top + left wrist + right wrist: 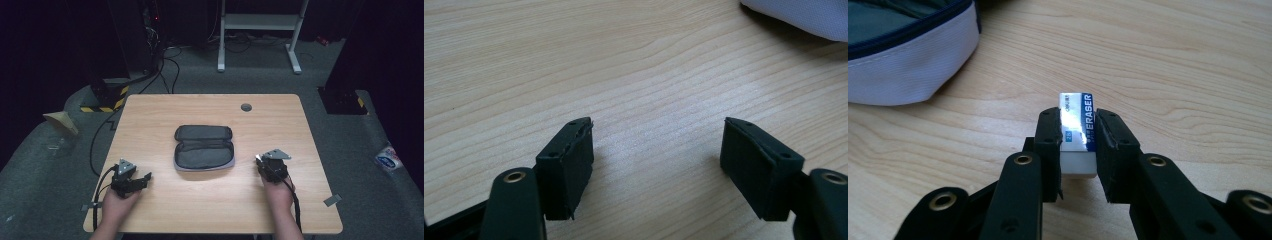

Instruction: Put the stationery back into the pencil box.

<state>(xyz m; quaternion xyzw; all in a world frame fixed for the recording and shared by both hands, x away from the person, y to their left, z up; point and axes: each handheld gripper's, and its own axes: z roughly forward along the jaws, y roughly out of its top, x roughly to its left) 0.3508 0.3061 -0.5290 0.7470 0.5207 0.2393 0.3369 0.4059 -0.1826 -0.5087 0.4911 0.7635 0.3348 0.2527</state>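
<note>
While the person's two hands rest near the front edge of the pale wooden table (210,200), the right gripper (1078,135) pinches a small white eraser with a blue and silver paper sleeve (1077,131). Its two black jaws press on the long sides of the eraser, so it should not slip or turn. The eraser sits low, right by the tabletop, at about four o'clock from the middle of the table. The left gripper (656,150) is spread wide with nothing between its jaws, just bare wood. It waits at about eight o'clock, maybe ready to help hold the case steady.

A bit farther, in the middle of the table, lies the dark grey fabric pencil case with a pale lilac rim (204,147). It is unzipped and lies open, so things can go in. It looks like the eraser is meant to go there. Nothing stands in the way between the eraser and the case.

Farther still, at twelve o'clock, is a small round grey cable hole (246,107). Past the table stand white metal frame legs (260,30) on the dark floor.
</note>
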